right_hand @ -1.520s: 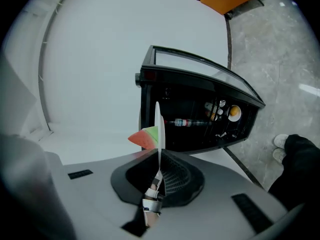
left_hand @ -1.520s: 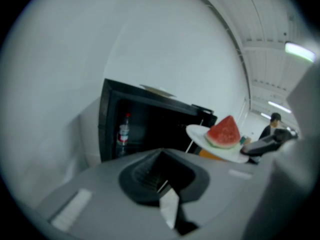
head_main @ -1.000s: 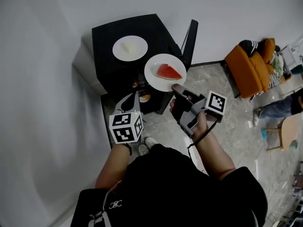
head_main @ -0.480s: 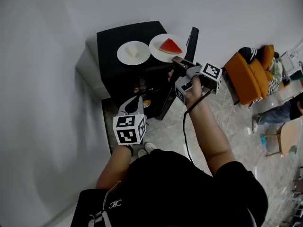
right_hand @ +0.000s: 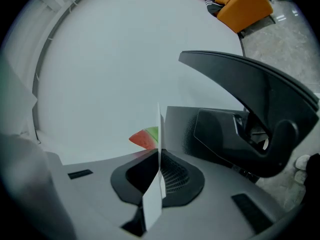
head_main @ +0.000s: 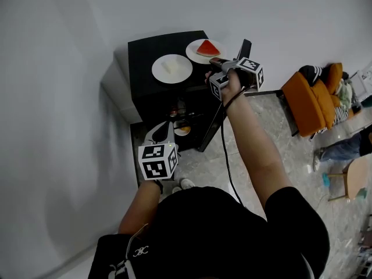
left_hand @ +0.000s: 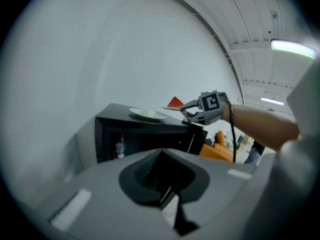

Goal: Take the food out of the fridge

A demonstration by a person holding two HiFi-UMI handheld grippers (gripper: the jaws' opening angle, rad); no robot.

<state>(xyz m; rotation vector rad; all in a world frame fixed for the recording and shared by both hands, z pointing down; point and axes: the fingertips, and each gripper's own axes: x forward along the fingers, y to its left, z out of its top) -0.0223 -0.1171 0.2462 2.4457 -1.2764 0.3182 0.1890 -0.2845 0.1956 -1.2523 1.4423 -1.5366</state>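
Note:
A black mini fridge [head_main: 152, 95] stands open against the wall. On its top lies a white plate with pale food [head_main: 172, 68]. Beside that, over the top's far right corner, is a second white plate [head_main: 197, 55] carrying a watermelon wedge [head_main: 207, 48]. My right gripper [head_main: 214, 60] is shut on this plate's near rim. In the right gripper view the plate [right_hand: 159, 129] shows edge-on between the jaws, with the watermelon [right_hand: 145, 137] behind it. I cannot tell whether the plate touches the top. My left gripper [head_main: 164, 124] hangs shut and empty before the fridge opening.
The fridge door [head_main: 225, 100] stands open to the right. A bottle [left_hand: 120, 146] and a dish with orange food [head_main: 182, 131] are on the shelves inside. An orange armchair [head_main: 311, 95] and a wooden stool [head_main: 349, 176] are on the floor at the right.
My right gripper has carried the watermelon plate up and away from me, from in front of the fridge to over its top beside the other plate. The left gripper has barely moved.

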